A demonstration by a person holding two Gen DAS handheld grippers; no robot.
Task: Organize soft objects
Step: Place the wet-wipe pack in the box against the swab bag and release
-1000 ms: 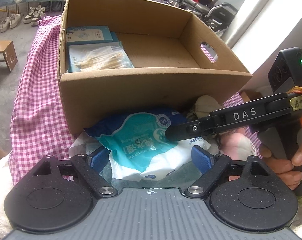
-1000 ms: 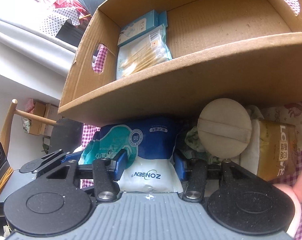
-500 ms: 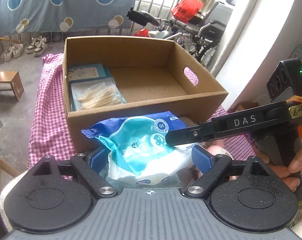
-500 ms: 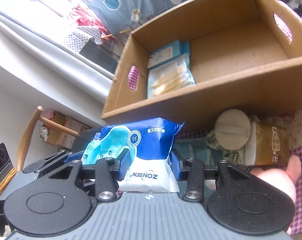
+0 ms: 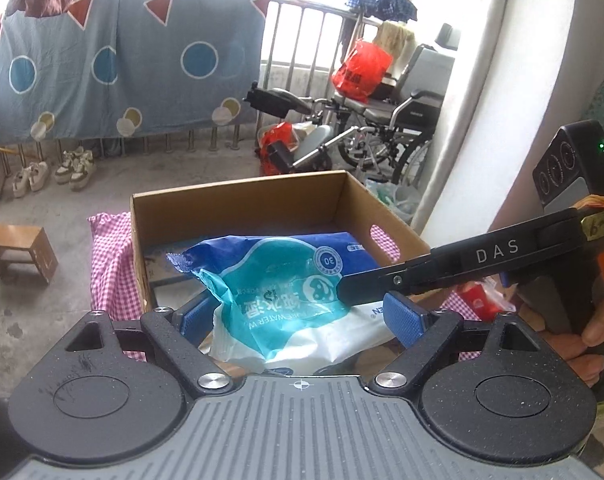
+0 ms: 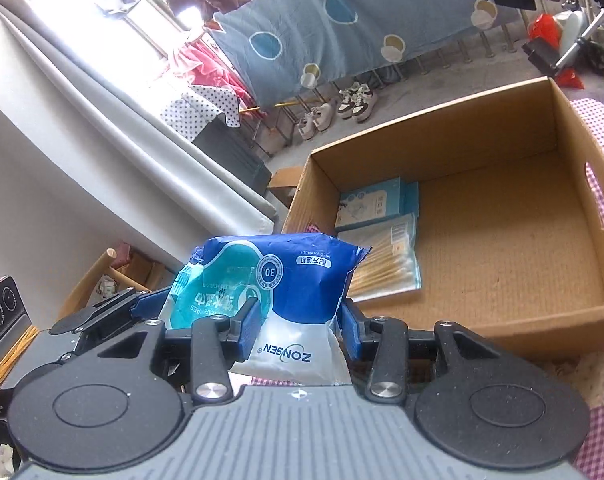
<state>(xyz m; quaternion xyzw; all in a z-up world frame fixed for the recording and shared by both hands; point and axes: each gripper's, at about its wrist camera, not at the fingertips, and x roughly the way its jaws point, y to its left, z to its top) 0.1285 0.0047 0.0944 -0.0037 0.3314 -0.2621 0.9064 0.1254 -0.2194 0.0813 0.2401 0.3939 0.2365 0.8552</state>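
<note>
A soft blue and white wet wipes pack [image 5: 278, 284] hangs in the air over the near wall of an open cardboard box [image 5: 242, 194]. My left gripper [image 5: 300, 316] is shut on the pack's two ends, jaws wide. My right gripper [image 6: 298, 320] is shut on its narrow width, blue pads pressing into the pack [image 6: 278, 280]. The right gripper's finger [image 5: 421, 272] crosses the left wrist view from the right. The left gripper's finger [image 6: 102, 312] shows at the pack's left end. In the box [image 6: 441, 136] lie a light blue carton [image 6: 375, 202] and a cotton swab pack [image 6: 385, 260] at its left side.
The box stands on a pink checked cloth [image 5: 110, 264]. A hand [image 5: 573, 344] grips the right gripper's handle, with a red packet [image 5: 475, 300] near it. On the floor beyond stand a small wooden stool [image 5: 20, 254], shoes [image 5: 74, 166] and a wheelchair [image 5: 401, 120].
Both grippers have risen together with the wipes pack, from the cloth in front of the box to above its near wall. The items left on the cloth have dropped out of view.
</note>
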